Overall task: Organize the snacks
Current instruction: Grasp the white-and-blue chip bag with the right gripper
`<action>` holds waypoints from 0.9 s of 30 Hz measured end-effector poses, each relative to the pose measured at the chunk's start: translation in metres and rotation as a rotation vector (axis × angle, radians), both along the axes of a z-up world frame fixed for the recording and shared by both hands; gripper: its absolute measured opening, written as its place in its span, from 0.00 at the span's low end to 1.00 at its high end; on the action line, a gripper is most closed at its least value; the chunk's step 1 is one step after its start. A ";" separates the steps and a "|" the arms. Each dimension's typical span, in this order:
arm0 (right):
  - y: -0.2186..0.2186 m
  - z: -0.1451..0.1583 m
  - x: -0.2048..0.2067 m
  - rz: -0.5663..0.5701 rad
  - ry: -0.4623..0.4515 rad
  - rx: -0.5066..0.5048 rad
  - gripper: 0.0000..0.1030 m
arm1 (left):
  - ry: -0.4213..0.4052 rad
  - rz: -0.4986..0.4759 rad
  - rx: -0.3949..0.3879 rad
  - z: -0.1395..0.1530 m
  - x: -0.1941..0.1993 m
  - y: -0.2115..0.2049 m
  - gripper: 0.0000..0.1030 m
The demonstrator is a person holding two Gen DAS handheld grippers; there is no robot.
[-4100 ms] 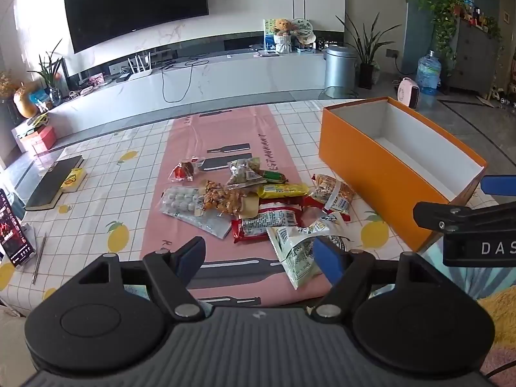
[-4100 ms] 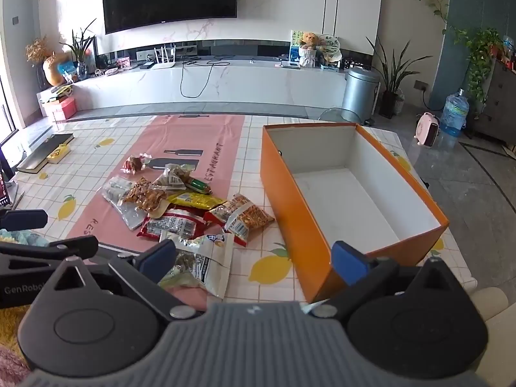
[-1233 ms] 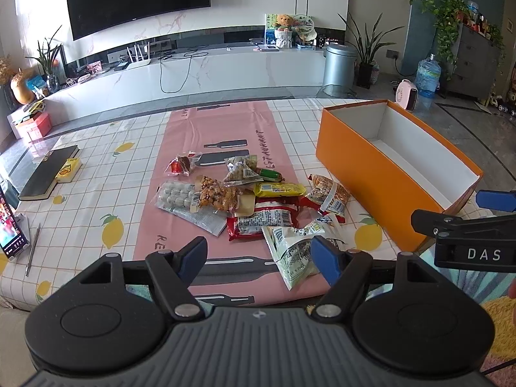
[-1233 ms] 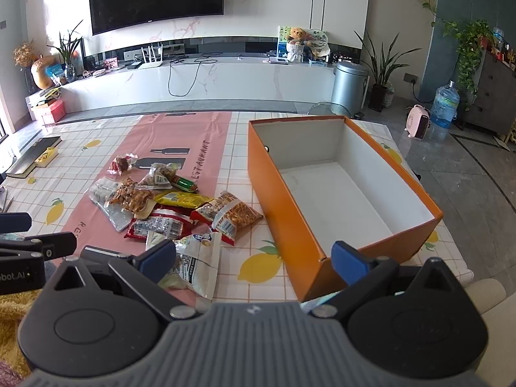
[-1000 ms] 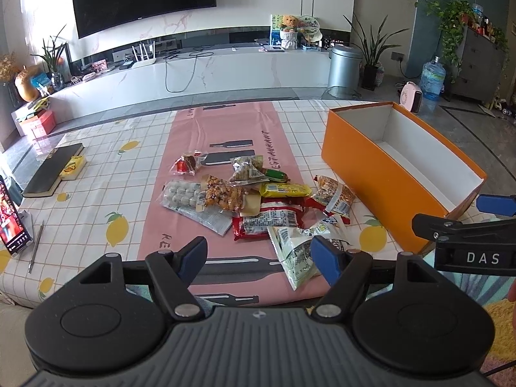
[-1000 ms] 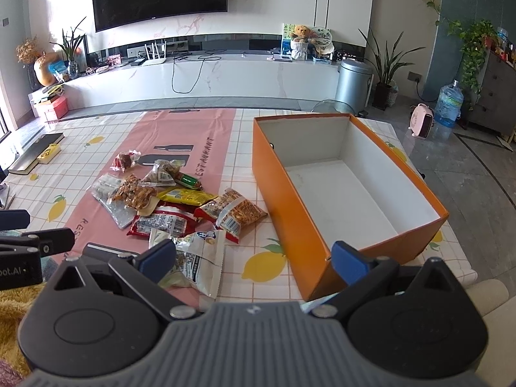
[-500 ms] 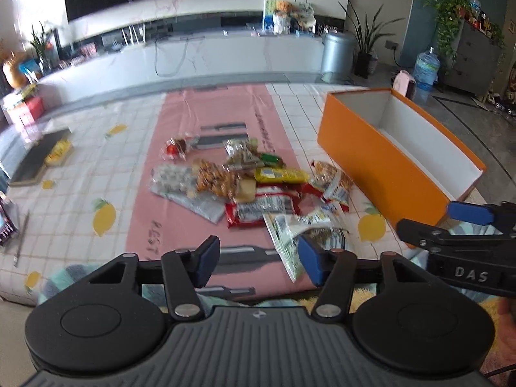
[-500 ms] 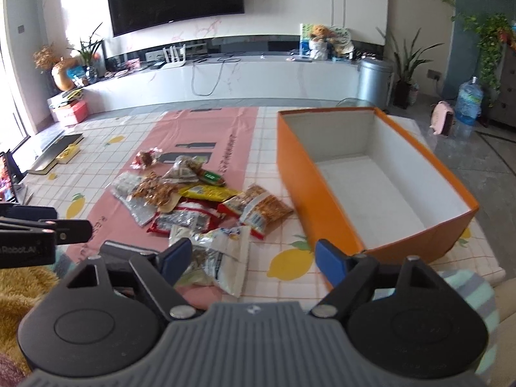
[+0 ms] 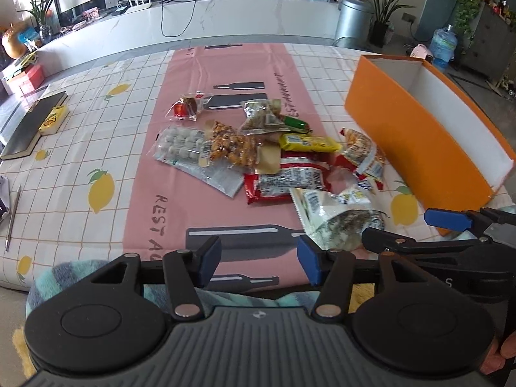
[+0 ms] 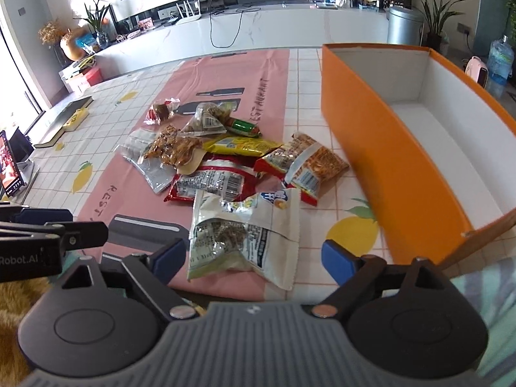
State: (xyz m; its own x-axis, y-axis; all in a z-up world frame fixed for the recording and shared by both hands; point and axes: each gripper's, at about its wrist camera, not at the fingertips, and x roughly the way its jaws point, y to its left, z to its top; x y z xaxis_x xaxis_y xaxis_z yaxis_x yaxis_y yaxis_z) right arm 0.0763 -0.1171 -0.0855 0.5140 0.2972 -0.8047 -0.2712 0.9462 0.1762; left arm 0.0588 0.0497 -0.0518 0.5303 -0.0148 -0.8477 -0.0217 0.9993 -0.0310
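Observation:
Several snack packets lie in a loose pile (image 9: 274, 161) on the pink runner. Nearest of them is a white bag (image 10: 245, 232) (image 9: 335, 219). To their right stands an open orange box (image 10: 387, 161) (image 9: 419, 148), white inside and holding nothing. My left gripper (image 9: 259, 262) hovers over the runner's near end, its jaws opening with nothing between them. My right gripper (image 10: 253, 259) hangs just above the white bag, jaws opening. The bag's near end shows between its fingers, and the pads are clear of it.
At the far left of the table lie a dark book with a yellow pack (image 9: 32, 125) and a pen (image 9: 13, 216). A phone on a stand (image 10: 9, 167) is there too. A fuzzy blanket (image 9: 80, 274) covers the near edge. A white TV bench lines the back wall.
Both grippers have dipped down and in toward the snack pile, which now looks larger. The left jaws stand narrower than a second ago. The right jaws narrowed, then widened again.

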 end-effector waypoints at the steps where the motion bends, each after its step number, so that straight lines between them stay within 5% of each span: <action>1: 0.004 -0.004 0.005 0.001 0.009 -0.001 0.86 | 0.006 0.005 -0.003 -0.002 0.004 0.002 0.66; 19: 0.042 -0.049 0.066 0.025 0.129 -0.086 0.88 | 0.105 0.002 -0.071 -0.044 0.058 0.022 0.67; 22: 0.038 -0.051 0.066 0.044 0.125 -0.080 0.83 | 0.106 -0.010 -0.076 -0.045 0.065 0.018 0.70; 27: 0.027 -0.042 0.063 0.091 0.139 -0.088 0.60 | 0.090 -0.086 -0.088 -0.038 0.075 0.003 0.72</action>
